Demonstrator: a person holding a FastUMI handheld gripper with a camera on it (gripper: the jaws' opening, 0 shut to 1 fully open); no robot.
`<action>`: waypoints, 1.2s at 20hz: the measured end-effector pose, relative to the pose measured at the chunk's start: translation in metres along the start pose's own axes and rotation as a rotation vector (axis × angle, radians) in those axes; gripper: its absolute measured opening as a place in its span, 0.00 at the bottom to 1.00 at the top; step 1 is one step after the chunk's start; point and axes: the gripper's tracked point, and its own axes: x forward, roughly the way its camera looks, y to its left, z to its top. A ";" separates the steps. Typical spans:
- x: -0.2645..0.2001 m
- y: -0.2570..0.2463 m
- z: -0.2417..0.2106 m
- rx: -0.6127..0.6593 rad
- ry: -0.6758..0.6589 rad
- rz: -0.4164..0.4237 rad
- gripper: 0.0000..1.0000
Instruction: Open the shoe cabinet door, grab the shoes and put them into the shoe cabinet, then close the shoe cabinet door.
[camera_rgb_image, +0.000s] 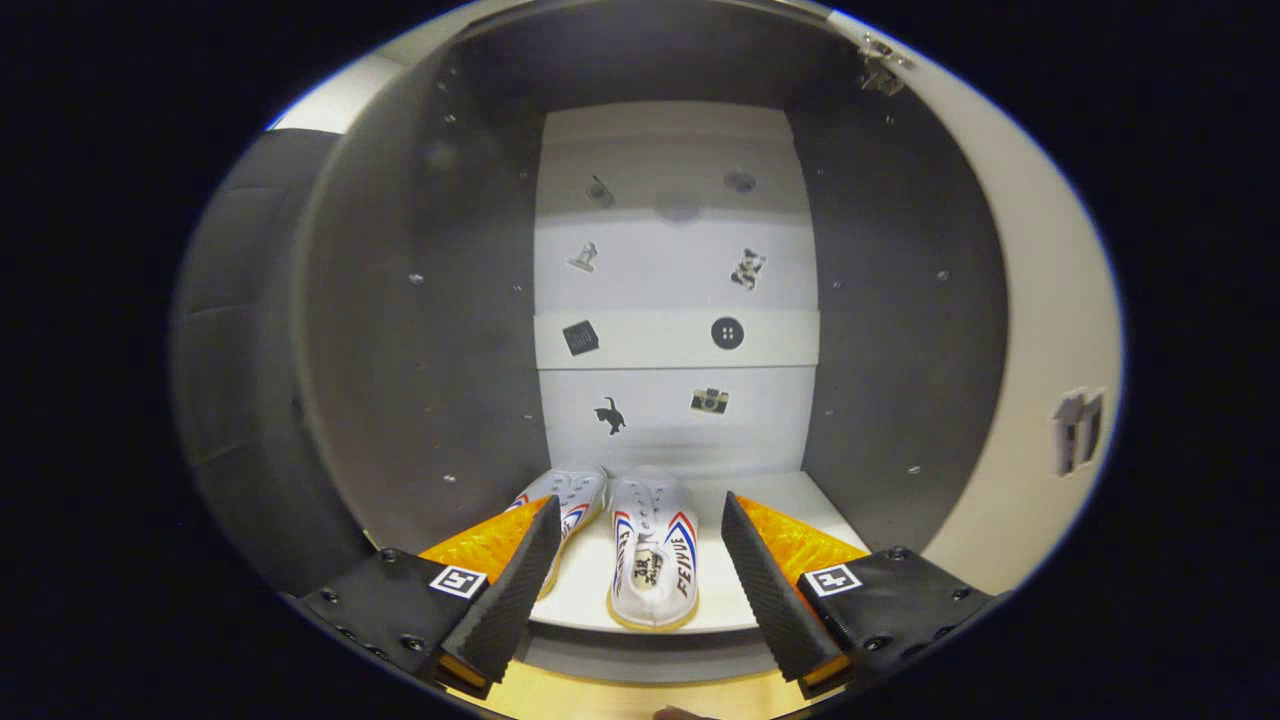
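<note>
The gripper (640, 560) faces straight into the open shoe cabinet (420, 330), its two fingers spread wide and pinching nothing. Between and just beyond the fingertips, a pair of white canvas sneakers (625, 545) sits on the cabinet's bottom shelf (800, 500). The right sneaker (652, 560) lies fully in the gap between the fingers, heel toward the gripper and toe toward the back panel (675, 270), so its long axis runs in line with the fingers. The left sneaker (570, 505) lies just beside it, parallel, partly hidden behind the left finger (515, 590).

The heels of the sneakers rest near the shelf's front lip, inside the cabinet. Judged from this, the placing step looks finished and the fingers appear free of the sneakers.

The relation that matters for the coming move is the door. The cabinet door (1040, 330) stands swung open on the gripper's right side, its pale inner face running alongside the right finger (775, 590) and outward, with a hinge (882, 68) at the top right corner of the opening. The door handle (1078, 430) shows further out on that panel. Closing should call for backing out and working from the right.
</note>
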 end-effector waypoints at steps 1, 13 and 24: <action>-0.020 0.001 0.002 -0.018 -0.014 0.013 0.99; -0.214 -0.024 0.000 -0.049 -0.068 0.115 1.00; -0.338 -0.080 0.004 -0.097 -0.088 0.146 0.99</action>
